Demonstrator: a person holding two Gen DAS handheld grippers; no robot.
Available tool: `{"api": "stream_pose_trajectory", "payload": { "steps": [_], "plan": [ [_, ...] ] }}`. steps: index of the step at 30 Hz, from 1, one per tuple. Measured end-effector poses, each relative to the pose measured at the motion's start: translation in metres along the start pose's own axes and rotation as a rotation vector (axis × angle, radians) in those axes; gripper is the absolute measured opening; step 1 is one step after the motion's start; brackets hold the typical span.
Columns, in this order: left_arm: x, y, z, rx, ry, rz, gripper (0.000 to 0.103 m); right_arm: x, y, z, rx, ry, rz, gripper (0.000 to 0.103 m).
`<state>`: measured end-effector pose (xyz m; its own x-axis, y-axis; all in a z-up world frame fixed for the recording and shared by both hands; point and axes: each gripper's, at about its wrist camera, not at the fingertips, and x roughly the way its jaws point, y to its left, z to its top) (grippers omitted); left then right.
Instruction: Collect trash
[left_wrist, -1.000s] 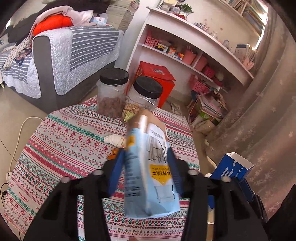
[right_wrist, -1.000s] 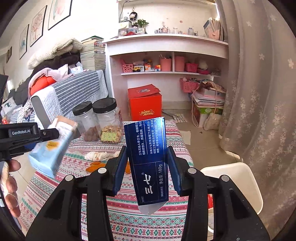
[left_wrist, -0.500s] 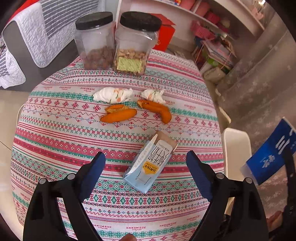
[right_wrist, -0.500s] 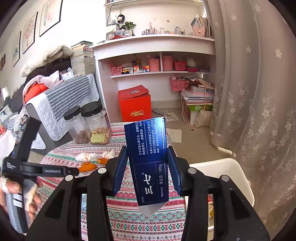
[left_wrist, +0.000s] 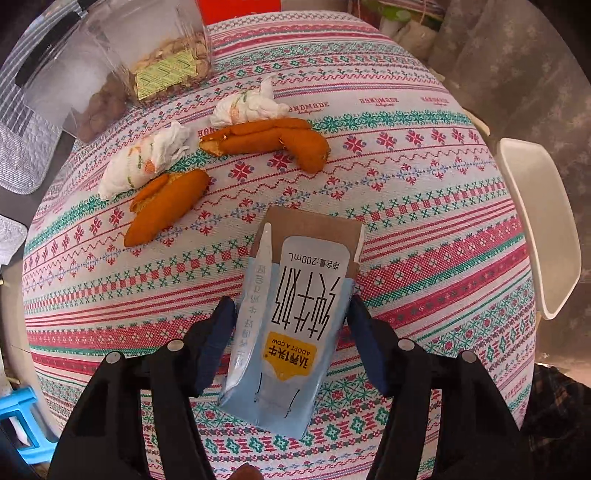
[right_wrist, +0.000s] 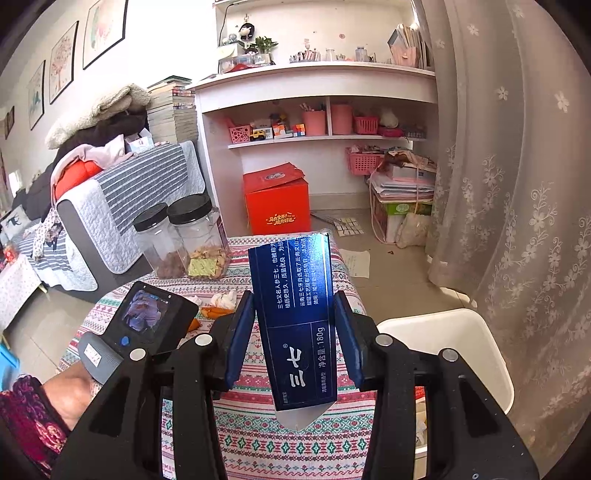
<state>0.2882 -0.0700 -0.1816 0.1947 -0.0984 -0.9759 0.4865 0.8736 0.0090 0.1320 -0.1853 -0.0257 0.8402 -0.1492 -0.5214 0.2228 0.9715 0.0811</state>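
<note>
Woven cloth tablecloth (left_wrist: 424, 206) with a coarse cross-stitch look, matt all over. Milk carton (left_wrist: 291, 325) in coated paperboard, slight sheen on the blue, bare brown card at the top flap. Dark blue box (right_wrist: 295, 317) glossy card, catching glare near the top. Crumpled tissues (left_wrist: 144, 162) soft and wrinkly. Orange peels (left_wrist: 166, 206) dull and pebbly. Clear plastic jars (right_wrist: 199, 236), shiny, black lids. White bin (right_wrist: 461, 350) smooth plastic. Gripper fingers (left_wrist: 218, 343) matt blue pads on black plastic.
</note>
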Motion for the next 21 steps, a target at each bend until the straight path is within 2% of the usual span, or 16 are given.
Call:
{"api": "stream_pose_trajectory", "payload": {
  "steps": [3, 6, 11, 16, 21],
  "plan": [
    [-0.007, 0.008, -0.002, -0.038, -0.023, -0.075, 0.060, 0.001, 0.000, 0.000, 0.003, 0.003, 0.006, 0.041],
    [-0.025, 0.022, -0.003, -0.109, -0.082, -0.101, 0.060, 0.000, 0.000, 0.001, 0.001, -0.002, 0.006, 0.041],
    [-0.070, 0.046, -0.004, -0.242, -0.237, -0.152, 0.060, -0.001, -0.001, 0.001, 0.003, -0.012, -0.005, 0.041],
    [-0.121, 0.053, -0.005, -0.341, -0.441, -0.223, 0.060, -0.004, -0.007, 0.000, 0.010, -0.022, -0.036, 0.041],
    [-0.155, 0.046, -0.003, -0.385, -0.555, -0.288, 0.060, -0.006, -0.019, 0.000, 0.018, -0.042, -0.103, 0.041]
  ]
}}
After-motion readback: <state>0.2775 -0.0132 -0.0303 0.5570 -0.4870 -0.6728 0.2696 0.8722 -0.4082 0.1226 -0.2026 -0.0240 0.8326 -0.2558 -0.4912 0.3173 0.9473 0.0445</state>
